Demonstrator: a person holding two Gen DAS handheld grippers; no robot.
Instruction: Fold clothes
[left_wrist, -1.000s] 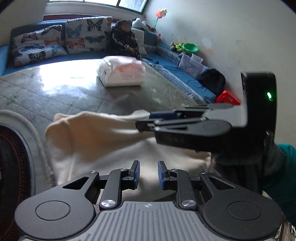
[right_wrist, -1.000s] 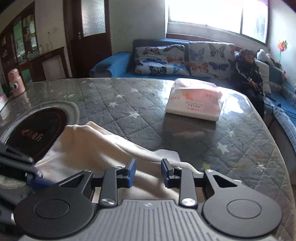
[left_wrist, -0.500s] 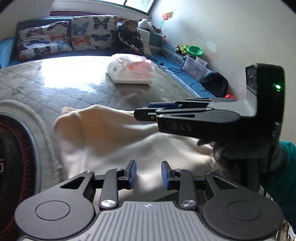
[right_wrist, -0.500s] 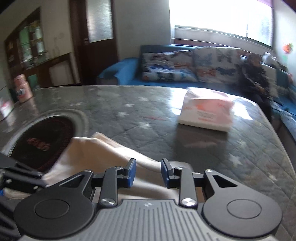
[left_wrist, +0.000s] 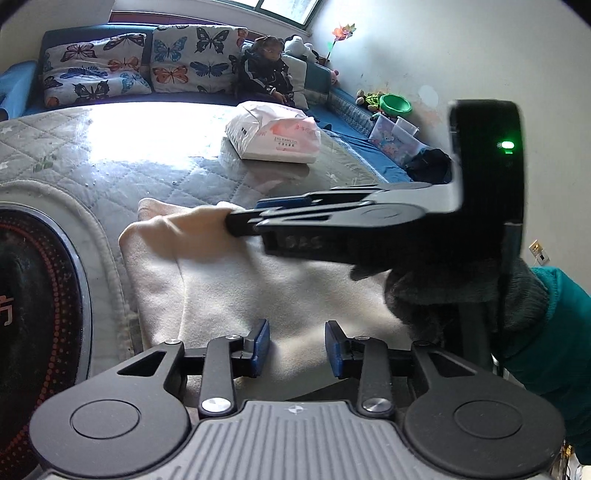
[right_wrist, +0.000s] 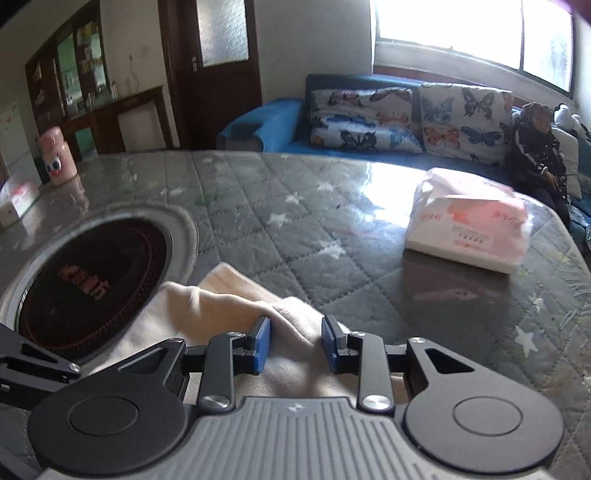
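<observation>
While spreading wider just now, left tongs (left_wrist: 296, 347) gape free above cream fleece garment (left_wrist: 236, 280), lying rumpled beside round black hob (right_wrist: 92, 280). Right tongs (right_wrist: 294, 345) parted, straddling a fold ridge; grip uncertain. Likely regrasping next.

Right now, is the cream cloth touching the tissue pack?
Apart. The left wrist view shows bare quilted table cover between the cream cloth and the tissue pack.
</observation>
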